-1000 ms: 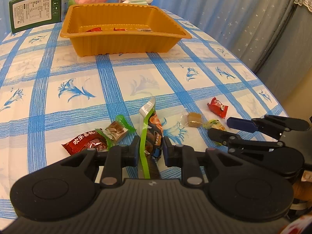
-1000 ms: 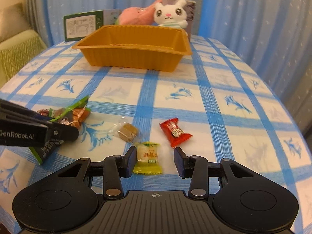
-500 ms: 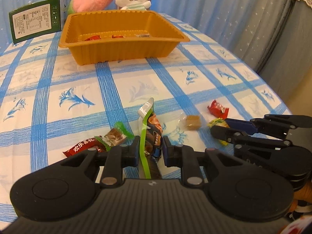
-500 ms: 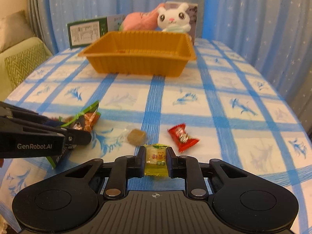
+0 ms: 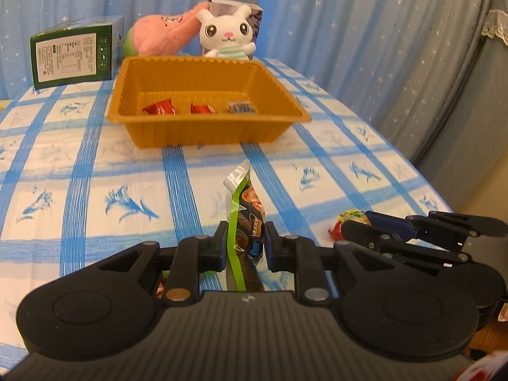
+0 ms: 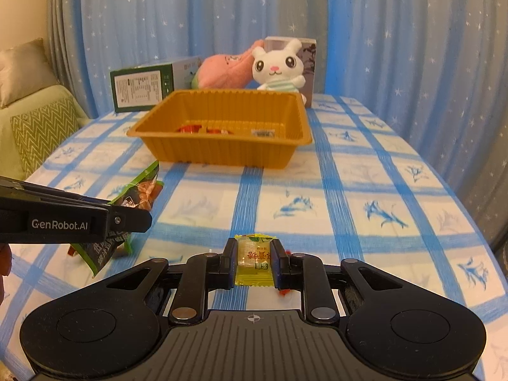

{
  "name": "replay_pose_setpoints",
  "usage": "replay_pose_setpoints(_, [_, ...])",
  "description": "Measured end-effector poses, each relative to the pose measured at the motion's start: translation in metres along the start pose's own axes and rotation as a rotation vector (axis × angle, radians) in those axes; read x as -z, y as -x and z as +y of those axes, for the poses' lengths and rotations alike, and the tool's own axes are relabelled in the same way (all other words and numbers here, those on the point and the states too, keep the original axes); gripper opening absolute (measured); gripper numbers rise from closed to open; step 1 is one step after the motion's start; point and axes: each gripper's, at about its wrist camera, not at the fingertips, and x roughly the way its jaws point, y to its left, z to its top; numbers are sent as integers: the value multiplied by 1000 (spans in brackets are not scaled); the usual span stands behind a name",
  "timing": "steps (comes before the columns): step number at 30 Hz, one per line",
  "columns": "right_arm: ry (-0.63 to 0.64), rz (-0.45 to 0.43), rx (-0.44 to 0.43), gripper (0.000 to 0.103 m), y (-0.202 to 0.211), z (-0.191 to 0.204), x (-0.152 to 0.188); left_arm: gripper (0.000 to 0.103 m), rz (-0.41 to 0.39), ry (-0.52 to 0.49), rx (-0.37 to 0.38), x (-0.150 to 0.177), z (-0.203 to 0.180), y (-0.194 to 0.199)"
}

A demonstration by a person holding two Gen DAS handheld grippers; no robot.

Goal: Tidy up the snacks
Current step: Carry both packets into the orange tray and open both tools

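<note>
Snacks fill both our grippers: our left gripper (image 5: pixel 244 243) is clamped on a dark, green-edged snack packet (image 5: pixel 243 219) standing upright above the blue-checked tablecloth (image 5: pixel 95 190), and our right gripper (image 6: pixel 254 258) is closed on a yellow candy (image 6: pixel 254 260). Ahead sits the orange tray (image 6: pixel 222 150) holding two red candies (image 5: pixel 158 108) and a pale one, with a plush bunny (image 6: pixel 279 70) and a green box (image 5: pixel 73 52) behind it.

Glossy plastic tray (image 5: pixel 203 130), cloth tablecloth (image 5: pixel 95 190)
</note>
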Motion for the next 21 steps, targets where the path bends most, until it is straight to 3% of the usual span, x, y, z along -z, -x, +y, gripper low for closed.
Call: replay_pose_setpoints(21, [14, -106, -30, 22, -22, -36, -85, 20, -134, 42, -1, -81, 8, -9])
